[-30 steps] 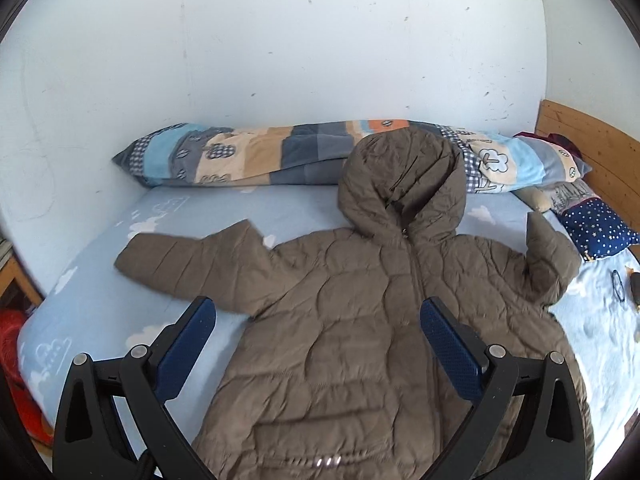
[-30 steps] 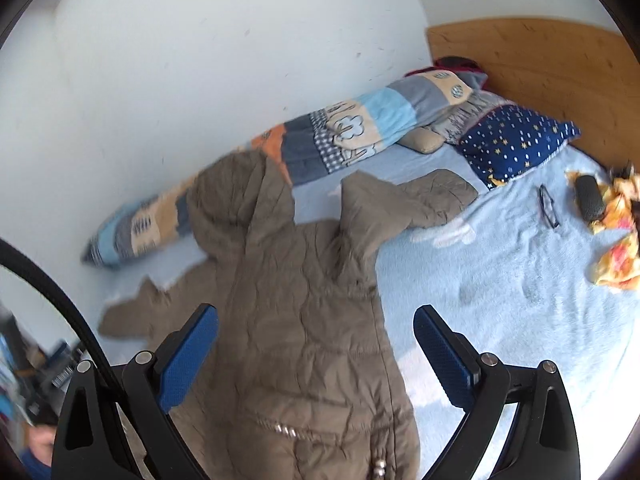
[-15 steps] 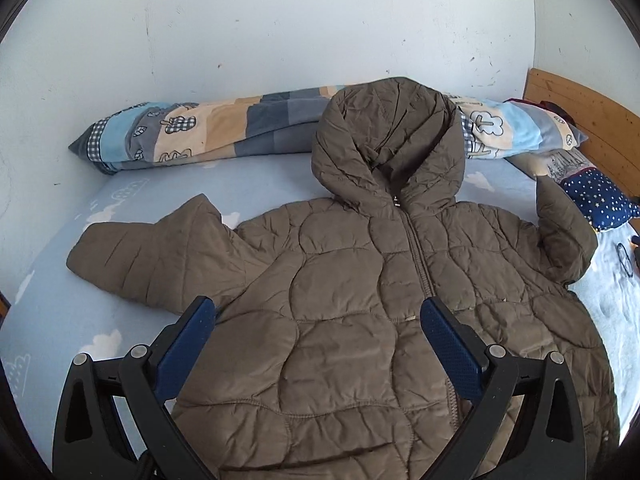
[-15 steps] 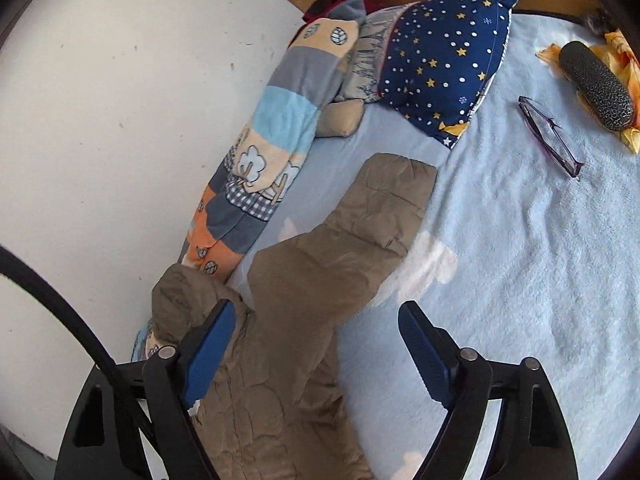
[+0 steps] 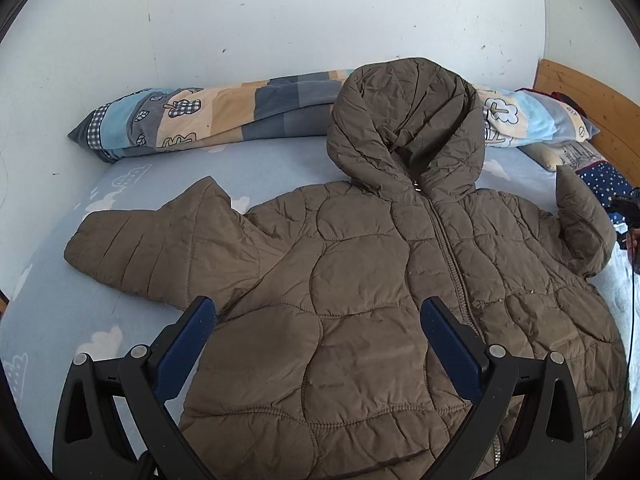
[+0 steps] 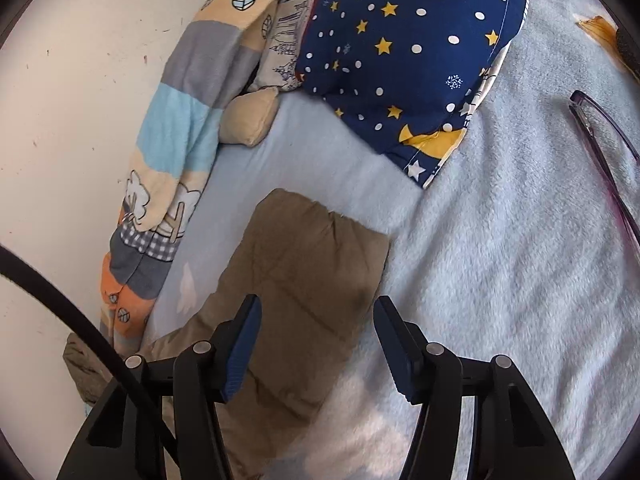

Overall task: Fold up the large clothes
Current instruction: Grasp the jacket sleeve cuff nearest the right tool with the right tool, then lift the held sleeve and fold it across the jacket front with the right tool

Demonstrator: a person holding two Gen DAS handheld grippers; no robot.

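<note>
Bare pale-blue fleece bed sheet (image 6: pixel 500 264) lies open to the right of the brown quilted jacket sleeve (image 6: pixel 304 264). Ahead, the navy star-print pillow (image 6: pixel 404 52) blocks the way; purple-framed glasses (image 6: pixel 600 152) lie right, and a patchwork rolled blanket (image 5: pixel 224 116) lines the white wall (image 5: pixel 280 12).

The brown quilted hooded puffer jacket (image 5: pixel 360 300) lies flat on its back, front side up, zipper closed, on the light-blue bed sheet. Its hood points toward the wall and rests against the patchwork bolster. Both sleeves are spread outward — the right-hand sleeve's cuff (image 6: pixel 320 248) lies flat near the star-patterned pillow.
</note>
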